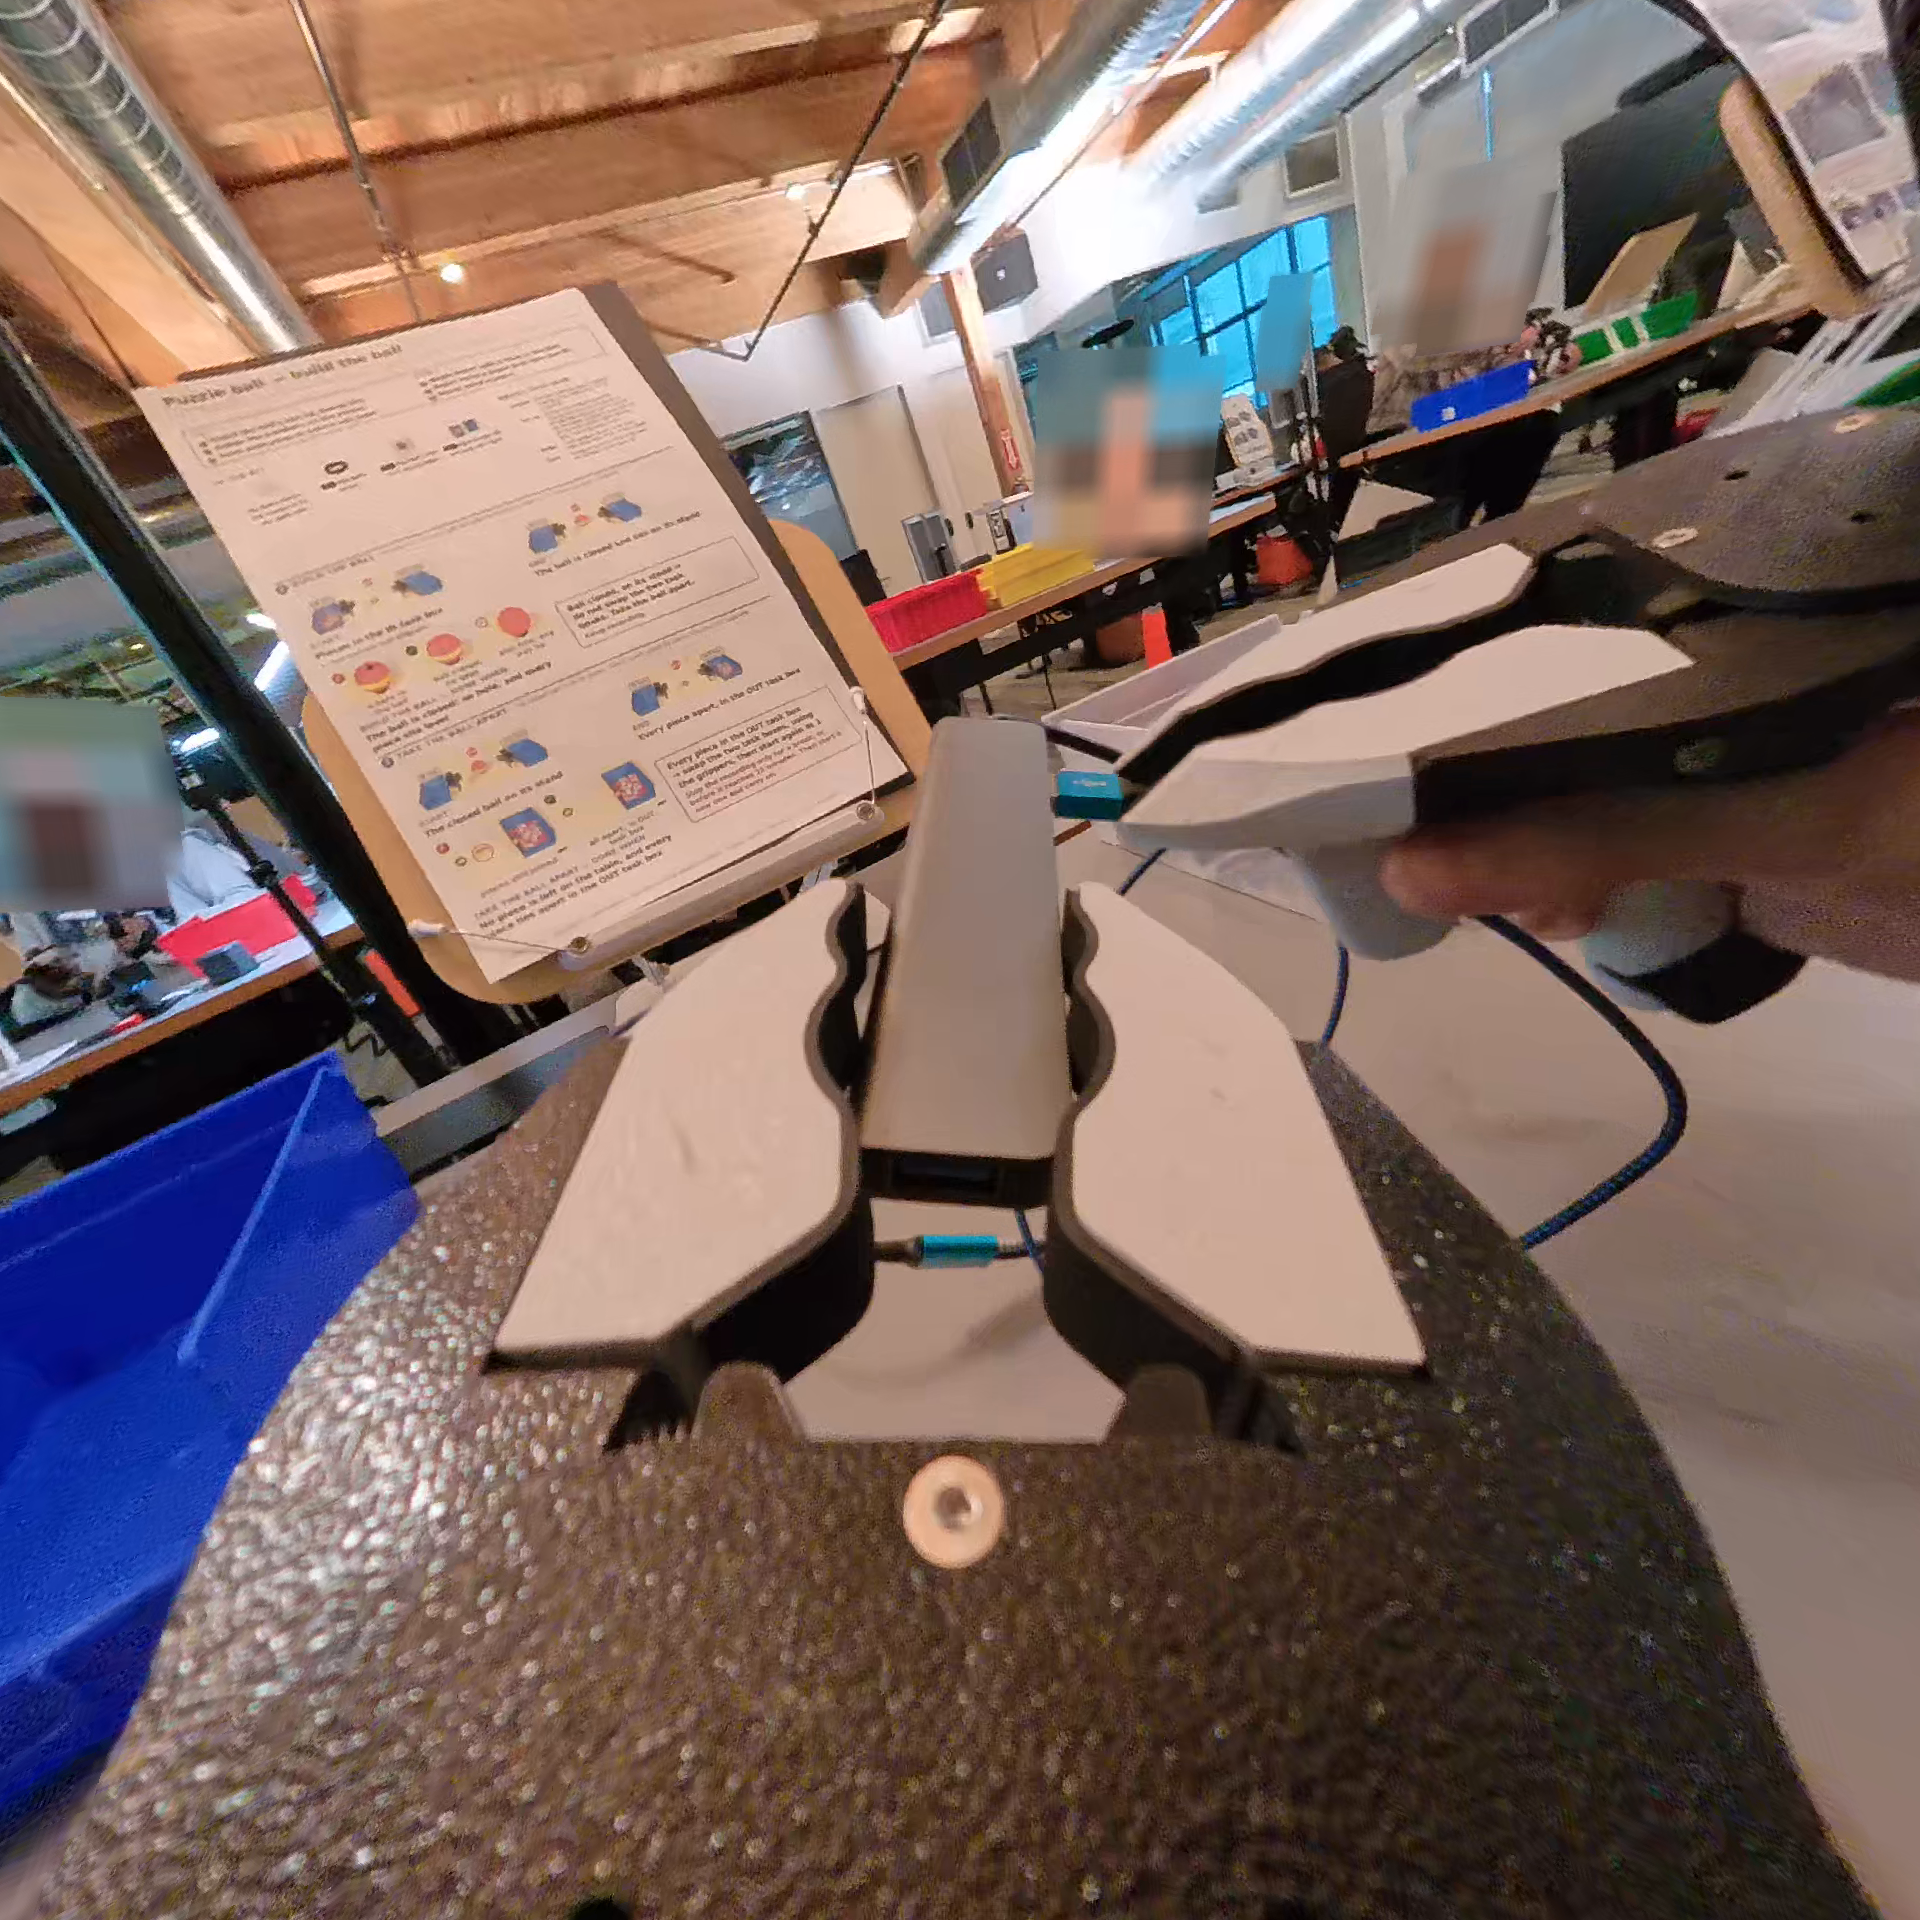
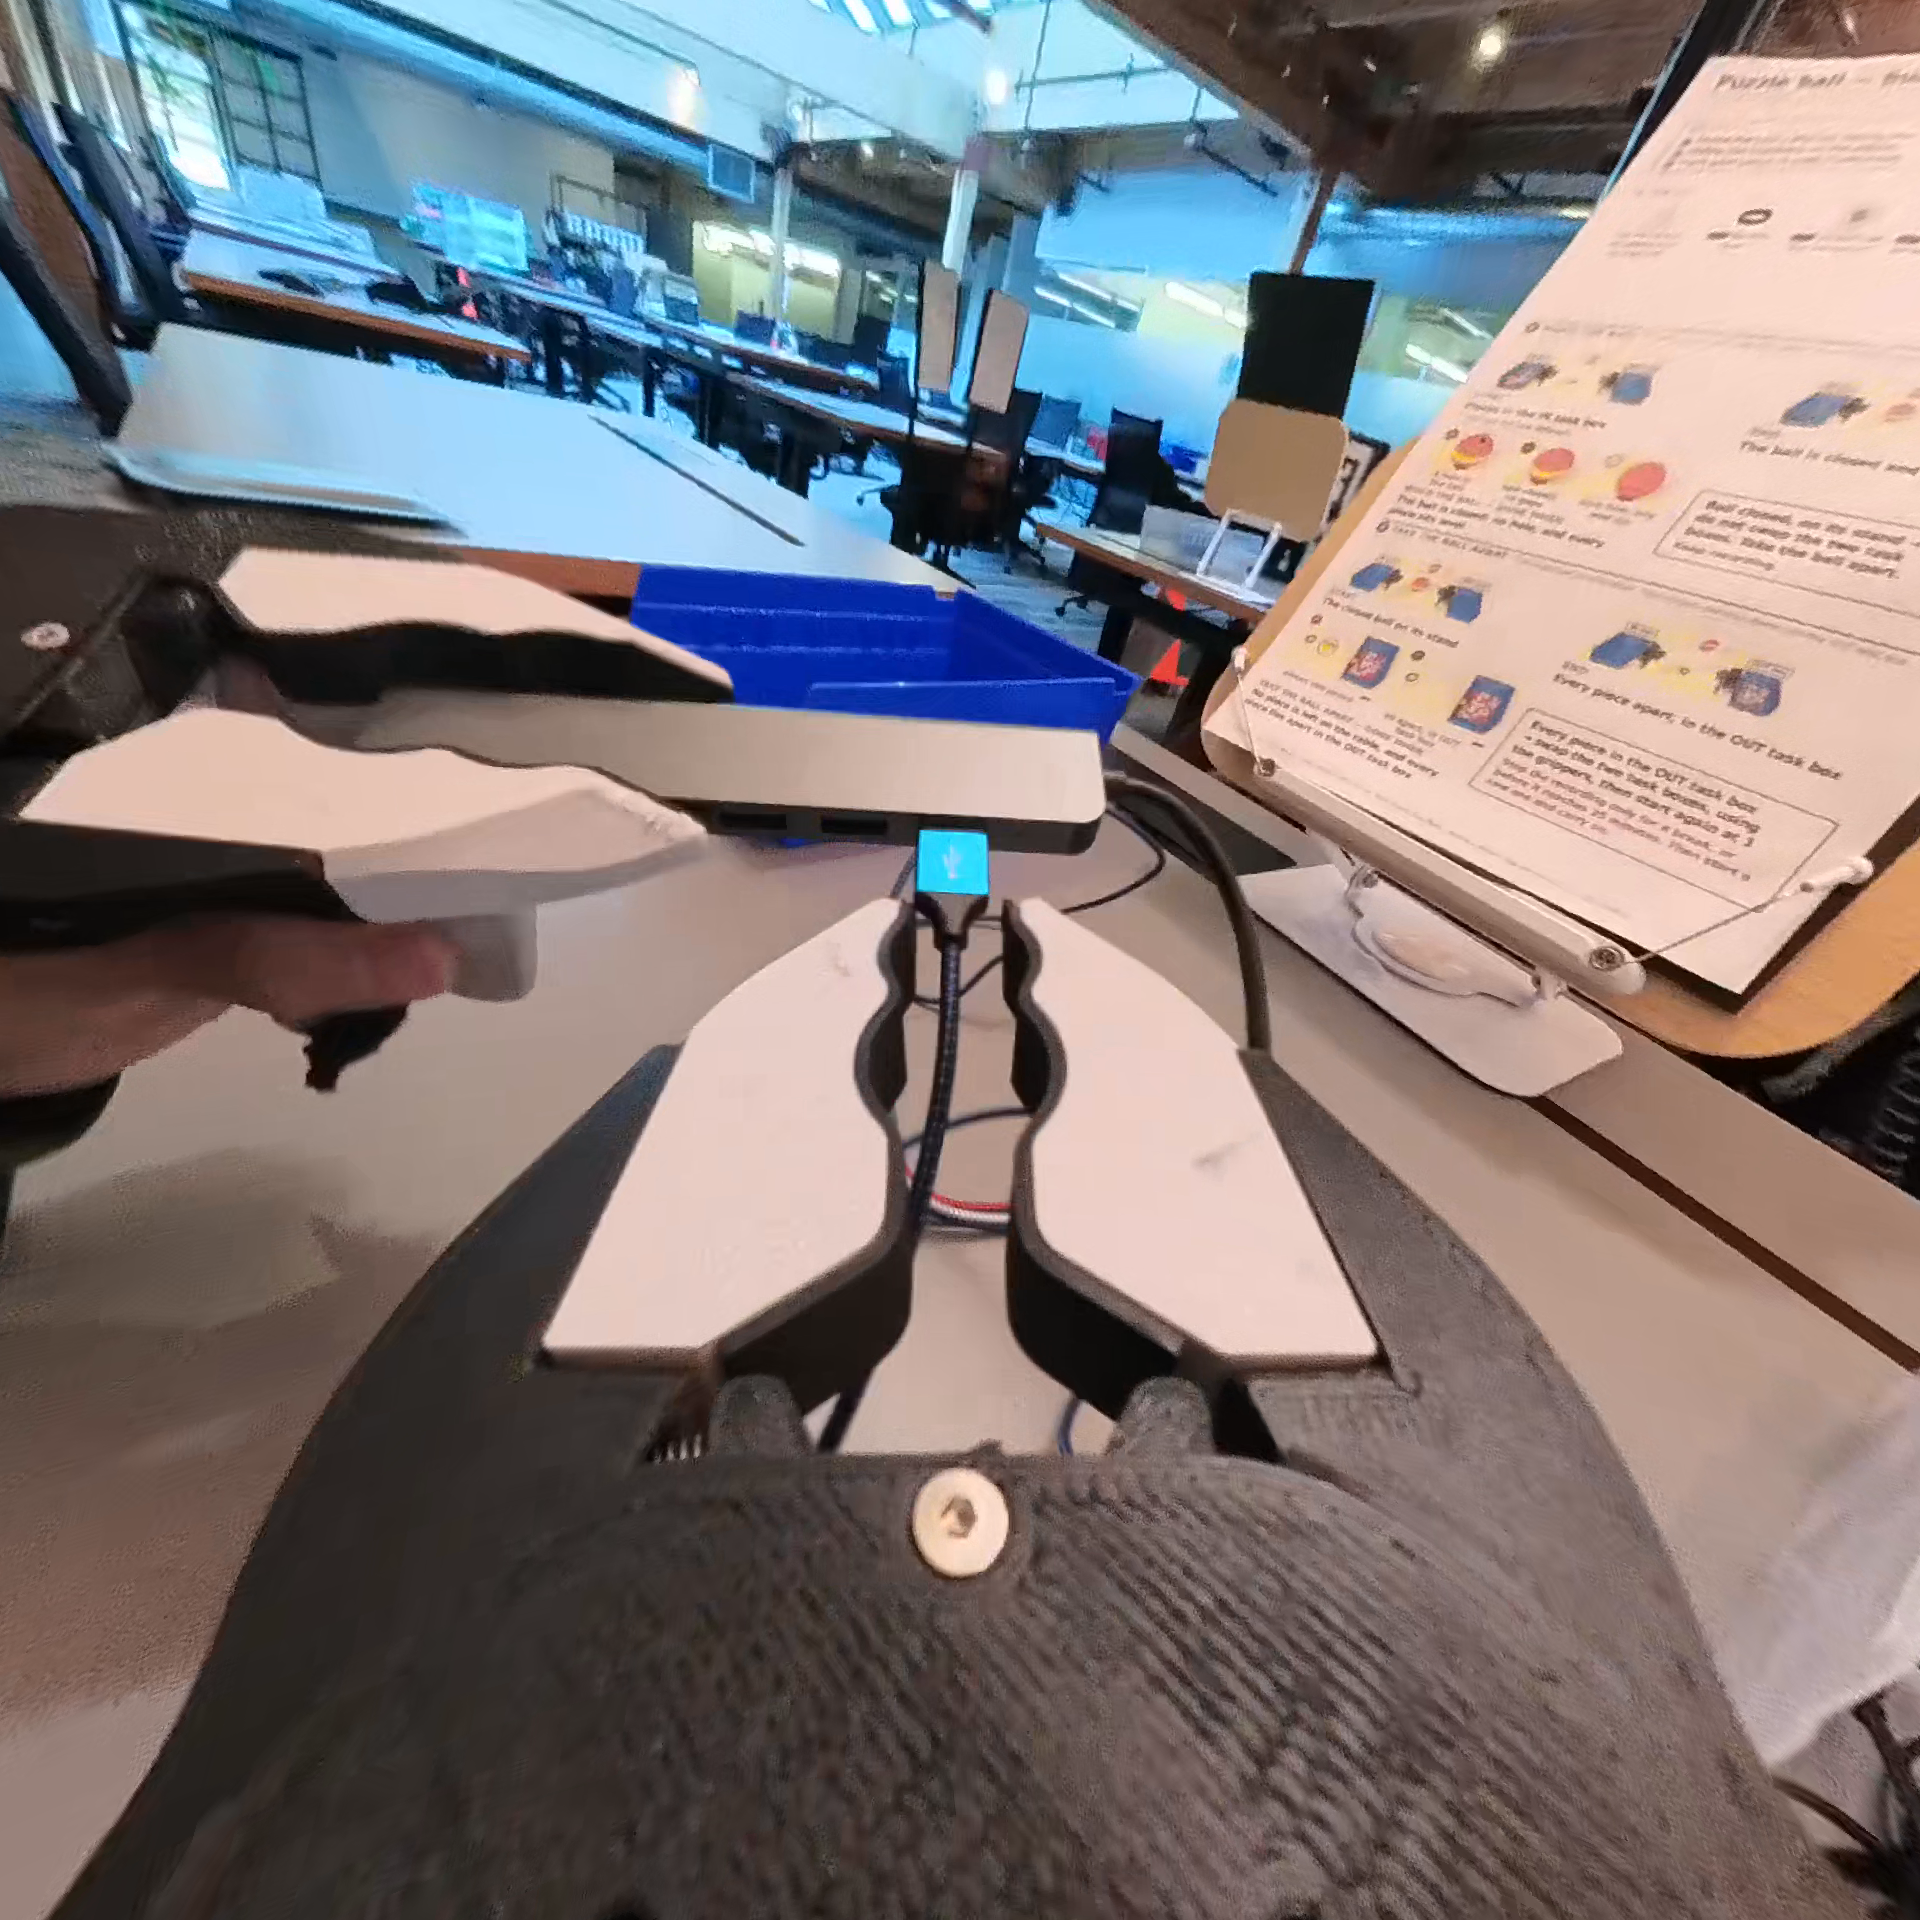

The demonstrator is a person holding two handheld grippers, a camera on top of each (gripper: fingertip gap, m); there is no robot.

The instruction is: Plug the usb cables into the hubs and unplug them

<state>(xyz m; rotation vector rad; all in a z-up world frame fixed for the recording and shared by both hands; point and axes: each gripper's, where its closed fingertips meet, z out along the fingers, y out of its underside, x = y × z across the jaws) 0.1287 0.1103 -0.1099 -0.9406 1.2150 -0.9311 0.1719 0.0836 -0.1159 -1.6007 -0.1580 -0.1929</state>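
Left wrist view first: the left claw [image 1: 966,935] is clamped on a slim grey metal USB hub [image 1: 971,914], white fingers pinching its long sides and holding it up off the pale grey desk [image 1: 1558,1143]. One empty port on the near end faces the camera. The right claw [image 1: 1127,795] comes in from the side, closed down around a bright blue metal USB plug [image 1: 1086,792] that sits right at the hub's edge. A blue braided cable [image 1: 1631,1081] droops away underneath. There's a blue plastic bin [image 1: 156,1351] off to the left.

Right wrist view: the plug [image 2: 951,862] looks seated in the hub [image 2: 883,769], next to two empty ports. This claw [image 2: 954,920] is only narrowly parted, and its tips sit beside the strain relief just behind the plug. I honestly can't tell if they're actually touching it.

My guess is the plug is in, or nearly. Next is a firm pinch on the blue shell and a straight pull out while the hub is held steady. The smooth metal could slip.
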